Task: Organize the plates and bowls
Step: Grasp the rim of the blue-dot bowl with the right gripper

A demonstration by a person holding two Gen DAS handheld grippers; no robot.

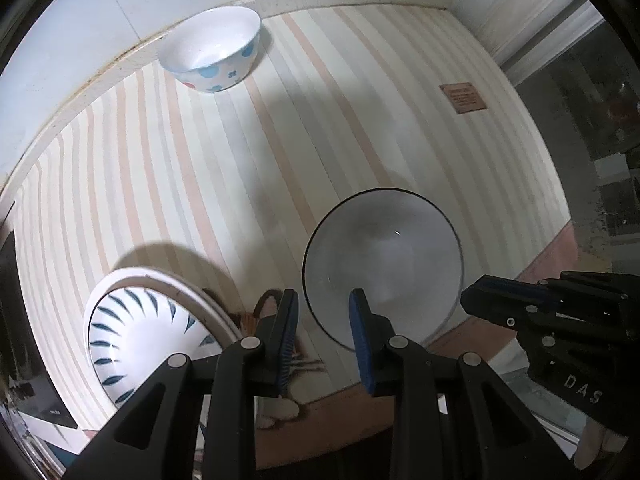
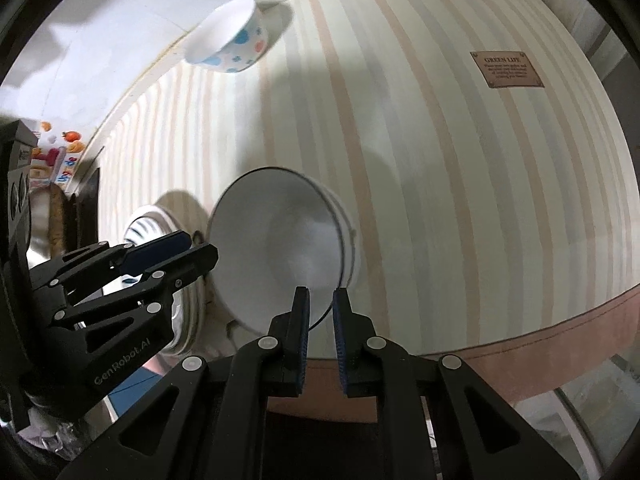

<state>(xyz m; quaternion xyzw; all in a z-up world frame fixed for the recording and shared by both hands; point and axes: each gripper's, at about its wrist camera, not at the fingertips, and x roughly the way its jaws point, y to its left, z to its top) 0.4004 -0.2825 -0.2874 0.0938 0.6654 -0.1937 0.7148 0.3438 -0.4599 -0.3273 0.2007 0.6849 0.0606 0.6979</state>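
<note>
Only the right wrist view is showing fruit stickers [image 2: 60, 148]. Three bowls are sitting on the striped counter [image 1: 280, 140]: dotted bowl [image 1: 212, 50] far, leaf-patterned bowl [image 1: 140, 344] on a plate [image 1: 208, 304], grey bowl [image 1: 384, 260] near. Left tool [image 1: 324, 312] and right tool [image 2: 321, 307] are both gaping, holding nothing.

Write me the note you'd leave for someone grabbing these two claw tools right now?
Left gripper: open, empty, beside the plain white bowl with a thin dark rim.
Right gripper: open, empty, fingers straddling that bowl's near rim, not visibly clamped.
White bowl with dark blue leaf strokes already sits on a white plate, near left.
White bowl with blue and red spots stands alone at the far edge of the striped tablecloth.
Left: probably gather the two loose bowls.
</note>
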